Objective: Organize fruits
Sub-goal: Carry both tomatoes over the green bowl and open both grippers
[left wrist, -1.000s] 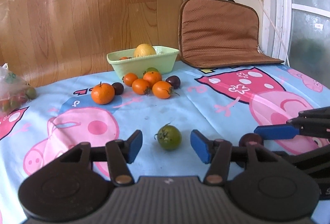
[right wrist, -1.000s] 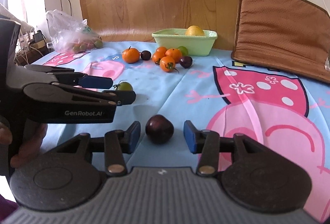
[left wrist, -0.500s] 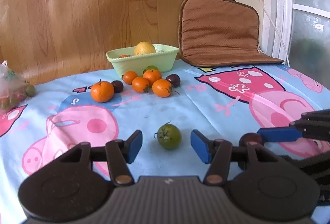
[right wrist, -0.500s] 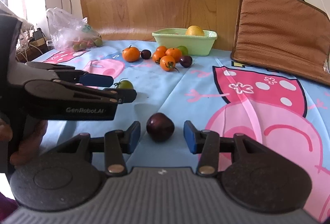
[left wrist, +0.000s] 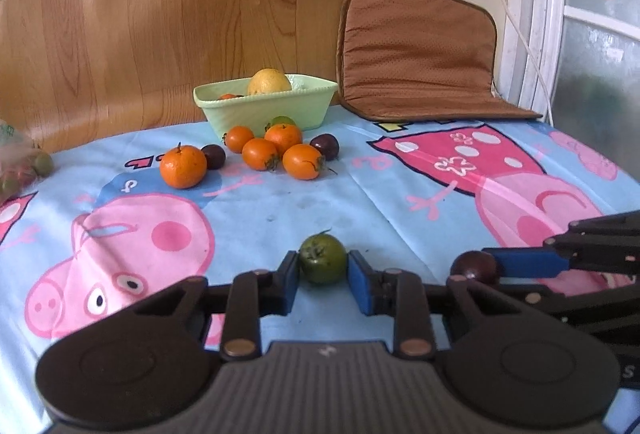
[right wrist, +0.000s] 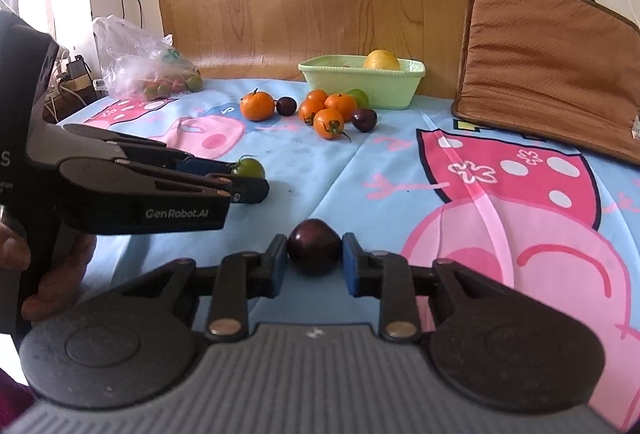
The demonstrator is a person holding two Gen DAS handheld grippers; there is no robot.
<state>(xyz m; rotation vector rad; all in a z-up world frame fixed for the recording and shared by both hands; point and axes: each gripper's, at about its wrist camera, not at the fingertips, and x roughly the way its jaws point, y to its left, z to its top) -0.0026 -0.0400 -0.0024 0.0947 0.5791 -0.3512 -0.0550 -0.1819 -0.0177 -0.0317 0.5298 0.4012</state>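
Observation:
A green tomato (left wrist: 322, 260) rests on the cartoon tablecloth, and my left gripper (left wrist: 322, 271) is shut on it, a blue pad pressing each side. To its right a dark purple plum (right wrist: 315, 247) sits on the cloth with my right gripper (right wrist: 315, 259) shut on it. The right wrist view shows the left gripper (right wrist: 248, 180) side-on with the green tomato (right wrist: 250, 167) at its tips. The plum (left wrist: 474, 266) also shows in the left wrist view. A pale green bowl (left wrist: 264, 106) at the back holds a yellow fruit (left wrist: 269, 82).
Several orange fruits (left wrist: 260, 154), a tangerine (left wrist: 183, 166) and two dark plums lie in front of the bowl. A plastic bag of fruit (right wrist: 144, 62) sits at the far left. A brown cushion (left wrist: 416, 50) leans on the wall at the back right.
Both grippers' jaws have closed in from standing wide of their fruit: the left onto the green tomato, the right onto the dark plum. Neither hand has shifted.

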